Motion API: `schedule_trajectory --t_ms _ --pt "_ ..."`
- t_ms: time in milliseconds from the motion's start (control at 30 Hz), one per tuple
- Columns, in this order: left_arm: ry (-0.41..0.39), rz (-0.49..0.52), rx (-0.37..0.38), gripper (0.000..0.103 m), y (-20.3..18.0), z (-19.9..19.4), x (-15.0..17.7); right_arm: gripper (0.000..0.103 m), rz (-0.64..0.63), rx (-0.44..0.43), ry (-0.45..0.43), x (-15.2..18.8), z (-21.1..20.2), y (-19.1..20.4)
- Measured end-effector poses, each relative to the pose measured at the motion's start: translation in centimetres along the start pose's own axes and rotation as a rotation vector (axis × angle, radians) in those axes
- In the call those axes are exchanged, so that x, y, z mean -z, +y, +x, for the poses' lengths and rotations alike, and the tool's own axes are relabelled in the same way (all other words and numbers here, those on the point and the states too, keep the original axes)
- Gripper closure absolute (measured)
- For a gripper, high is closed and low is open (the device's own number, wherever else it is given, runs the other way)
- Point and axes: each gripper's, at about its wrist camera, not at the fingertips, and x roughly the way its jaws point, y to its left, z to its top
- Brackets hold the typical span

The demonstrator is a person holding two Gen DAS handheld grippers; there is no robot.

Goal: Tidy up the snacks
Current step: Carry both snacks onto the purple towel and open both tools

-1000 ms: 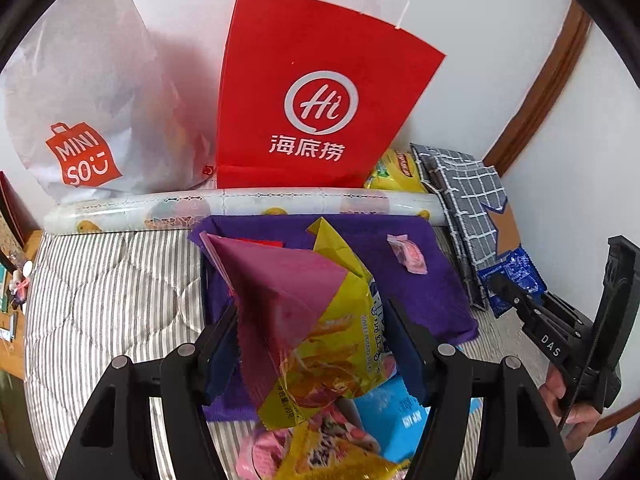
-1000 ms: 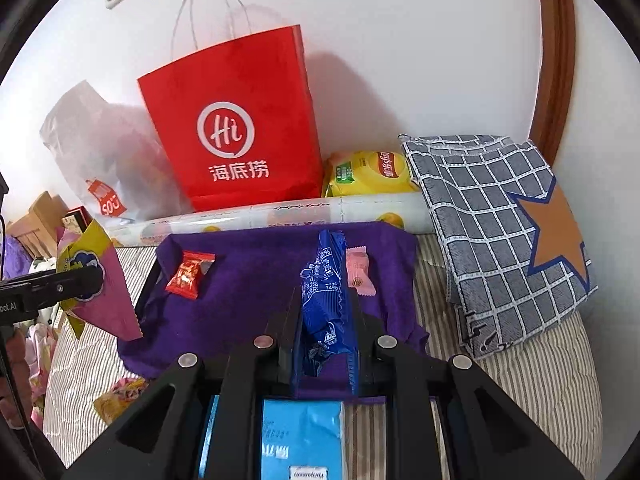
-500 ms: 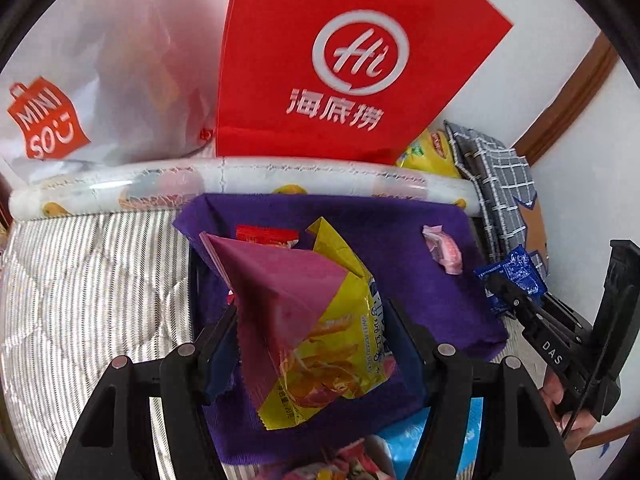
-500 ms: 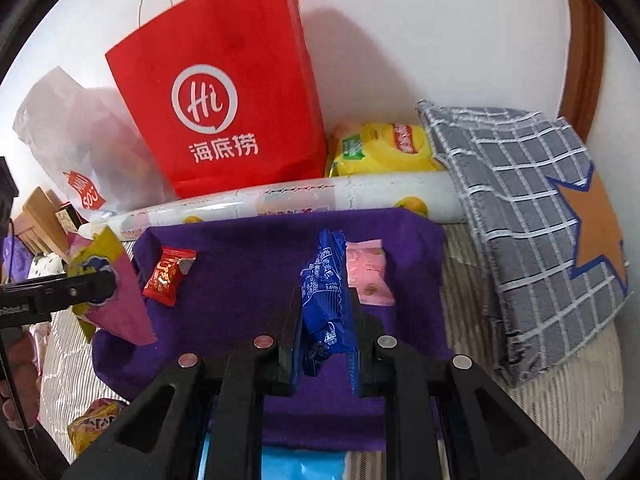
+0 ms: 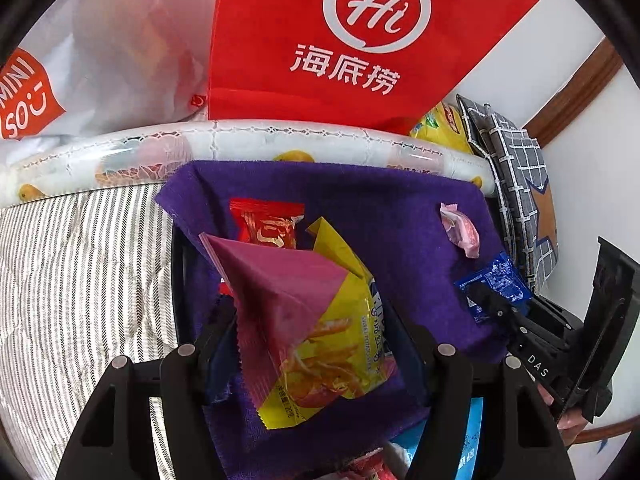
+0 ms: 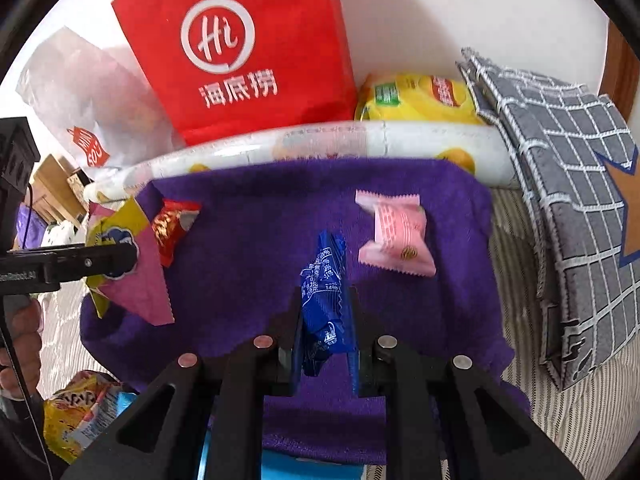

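Left wrist view: my left gripper (image 5: pixel 308 344) is clamped on a yellow bag (image 5: pixel 332 344) of chips with a pink back panel, pinched across its lower half. The bag hangs over the purple cloth (image 5: pixel 360 208), which covers a tray on the striped mattress (image 5: pixel 80 260). A red candy (image 5: pixel 268 228) lies on the cloth just behind the bag, and a pink candy (image 5: pixel 460 232) sits toward the cloth's right side. I judge the bag light, puffy and crinkly; its film is likely slick, so a hold across the flat seam or a gathered corner should be safer than squeezing the air-filled belly, and the chips inside would crush under a hard squeeze. At the right edge I see my right gripper (image 5: pixel 492 304) carrying a blue packet (image 5: pixel 496 284).

Right wrist view: my right gripper (image 6: pixel 324 340) is closed on the blue packet (image 6: pixel 324 296), held edge-on and upright over the middle of the cloth (image 6: pixel 248 248). It looks small, soft and nearly weightless; the crimped end is the firm spot to hold. The pink candy (image 6: pixel 394 236) lies near its right, the red candy (image 6: pixel 172 228) at the left, touching the yellow bag (image 6: pixel 128 272) in the left gripper (image 6: pixel 116 260). A red paper bag (image 6: pixel 240 48) stands behind.
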Motion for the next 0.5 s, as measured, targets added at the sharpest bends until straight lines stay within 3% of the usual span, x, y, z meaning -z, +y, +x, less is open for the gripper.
schedule_trajectory --t_ms 400,500 --pt "0.036 0.011 -0.027 0.037 -0.5 1.8 0.3 0.083 0.031 0.020 0.116 0.3 2.6 -0.6" --pt "0.039 0.015 -0.030 0.037 -0.6 1.8 0.4 0.075 0.045 0.037 0.109 0.2 2.6 -0.7"
